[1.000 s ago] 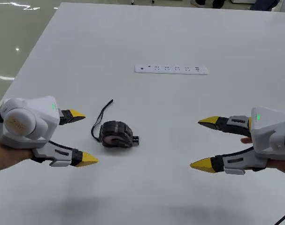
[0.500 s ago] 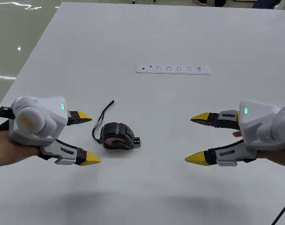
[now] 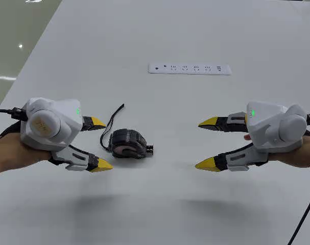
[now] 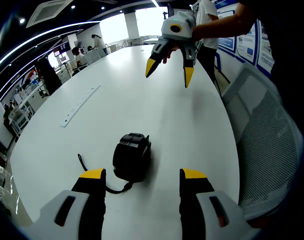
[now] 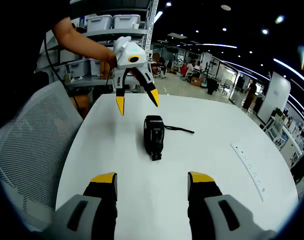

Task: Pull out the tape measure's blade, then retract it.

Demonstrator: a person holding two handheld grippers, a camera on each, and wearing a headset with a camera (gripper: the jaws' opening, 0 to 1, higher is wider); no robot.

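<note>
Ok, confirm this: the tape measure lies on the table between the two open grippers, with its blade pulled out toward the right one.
Wrong on the blade: it is not pulled out. In the head view the tape measure shows just the hook at its case mouth. The rest holds: it lies on the table between the open left gripper and the open right gripper.

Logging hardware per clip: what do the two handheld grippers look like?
The left gripper and right gripper match: white rounded housings with a green light, grey-and-black jaws, pointed yellow tips. A black cable trails from each.
</note>
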